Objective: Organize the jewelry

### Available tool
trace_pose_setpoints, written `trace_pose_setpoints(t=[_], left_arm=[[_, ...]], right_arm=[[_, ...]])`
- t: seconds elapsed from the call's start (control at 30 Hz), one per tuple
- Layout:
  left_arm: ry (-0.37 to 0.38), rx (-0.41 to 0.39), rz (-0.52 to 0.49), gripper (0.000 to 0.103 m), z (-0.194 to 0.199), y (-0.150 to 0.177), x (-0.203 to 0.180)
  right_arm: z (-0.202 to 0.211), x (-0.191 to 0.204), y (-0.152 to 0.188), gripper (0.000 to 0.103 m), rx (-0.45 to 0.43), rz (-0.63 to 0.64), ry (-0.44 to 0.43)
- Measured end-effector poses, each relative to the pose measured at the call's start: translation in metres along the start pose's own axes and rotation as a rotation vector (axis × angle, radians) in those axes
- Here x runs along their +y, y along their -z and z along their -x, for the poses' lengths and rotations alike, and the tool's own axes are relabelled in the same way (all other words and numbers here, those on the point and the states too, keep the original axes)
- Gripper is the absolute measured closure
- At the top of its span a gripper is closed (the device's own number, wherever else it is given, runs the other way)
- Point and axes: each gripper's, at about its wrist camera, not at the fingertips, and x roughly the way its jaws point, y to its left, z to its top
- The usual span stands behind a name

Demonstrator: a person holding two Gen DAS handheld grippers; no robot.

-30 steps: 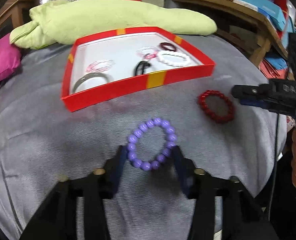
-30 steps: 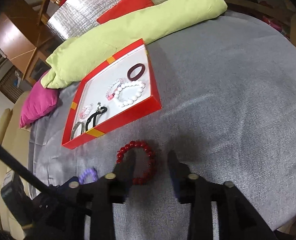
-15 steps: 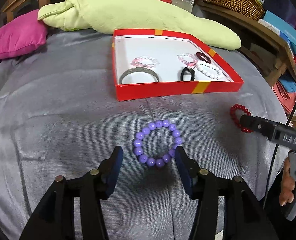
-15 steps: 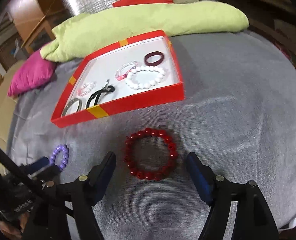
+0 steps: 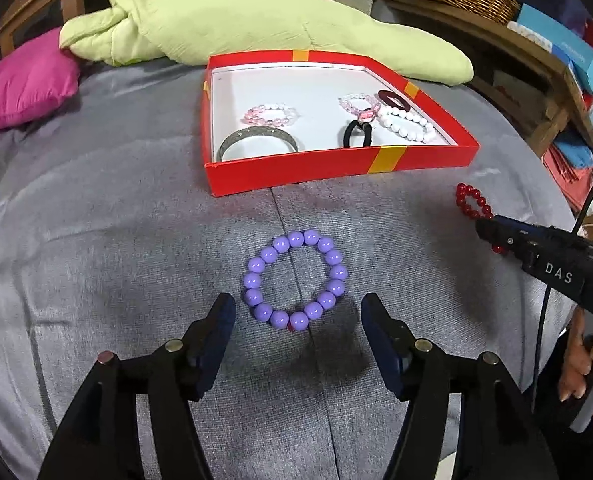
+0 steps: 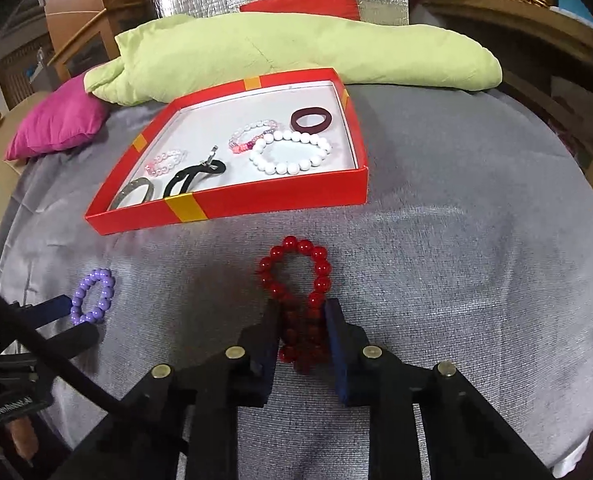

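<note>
A: What just changed?

B: My right gripper (image 6: 301,320) has just been closing; its jaws now pinch the red beaded bracelet (image 6: 296,280) into a narrow loop on the grey cloth (image 6: 456,264), in front of the red cardboard tray (image 6: 256,200). That one can go in next

A: And the left?

B: My left gripper (image 5: 296,320) has just been opening, jaws wide and holding nothing; the purple beaded bracelet (image 5: 295,279) lies just beyond them, in front of the tray. Only the tray's near wall stands between
</note>
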Motion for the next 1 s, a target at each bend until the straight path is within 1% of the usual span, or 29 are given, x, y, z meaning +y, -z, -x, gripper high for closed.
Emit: trace_pose_setpoints(t=[0.07, 0.17, 0.2, 0.23, 0.27, 0.3, 0.37, 0.4, 0.47, 0.6, 0.63, 0.7, 0.73, 0.77, 0.8, 0.83, 0.9, 1.0], left_arm=[[0.010, -0.008, 0.012, 0.037, 0.000, 0.000, 0.001], [0.061, -0.019, 0.051, 0.037, 0.002, -0.002, 0.004], [0.070, -0.023, 0.056, 0.045, 0.002, -0.002, 0.005], [0.076, -0.023, 0.056, 0.062, 0.002, -0.002, 0.005], [0.080, -0.019, 0.052, 0.070, 0.001, -0.002, 0.004], [0.088, -0.017, 0.053, 0.074, 0.001, -0.002, 0.004], [0.094, -0.022, 0.053, 0.077, 0.001, -0.002, 0.003], [0.084, -0.030, 0.041, 0.079, 0.002, -0.002, 0.001], [0.067, -0.042, 0.027, 0.079, 0.003, -0.002, -0.001], [0.068, -0.042, 0.027, 0.079, 0.002, -0.003, 0.000], [0.066, -0.042, 0.026, 0.080, 0.002, -0.003, 0.000], [0.058, -0.045, 0.021, 0.086, 0.003, -0.003, 0.000], [0.062, -0.043, 0.022, 0.089, 0.003, -0.003, 0.000], [0.066, -0.041, 0.024, 0.089, 0.003, -0.003, 0.000], [0.070, -0.041, 0.025, 0.089, 0.004, -0.003, 0.000], [0.070, -0.043, 0.022, 0.090, 0.004, -0.003, 0.000], [0.071, -0.048, 0.015, 0.090, 0.006, -0.003, -0.001], [0.076, -0.049, 0.015, 0.090, 0.006, -0.004, -0.001]], right_arm=[[0.000, -0.001, 0.000, 0.078, 0.003, -0.005, -0.007], [0.000, -0.004, 0.000, 0.078, 0.010, -0.019, -0.025], [0.001, -0.006, 0.000, 0.078, 0.013, -0.025, -0.031], [0.001, -0.006, 0.000, 0.078, 0.015, -0.030, -0.036], [0.001, -0.007, 0.001, 0.078, 0.018, -0.033, -0.041], [0.002, -0.008, 0.001, 0.078, 0.020, -0.035, -0.046], [0.002, -0.008, 0.001, 0.078, 0.022, -0.037, -0.050], [0.002, -0.009, 0.000, 0.077, 0.023, -0.039, -0.053], [0.002, -0.009, 0.000, 0.077, 0.028, -0.044, -0.057], [0.002, -0.011, -0.001, 0.074, 0.033, -0.055, -0.071], [0.002, -0.011, -0.001, 0.073, 0.033, -0.056, -0.075], [0.002, -0.010, -0.001, 0.068, 0.032, -0.057, -0.085], [0.002, -0.009, -0.001, 0.062, 0.031, -0.057, -0.095], [0.002, -0.009, -0.001, 0.051, 0.031, -0.056, -0.105], [0.003, -0.007, -0.002, 0.045, 0.030, -0.050, -0.115], [0.003, -0.005, -0.002, 0.036, 0.028, -0.044, -0.112], [0.003, -0.001, -0.001, 0.035, 0.018, -0.019, -0.073], [0.002, 0.001, 0.000, 0.035, 0.015, -0.005, -0.059]])
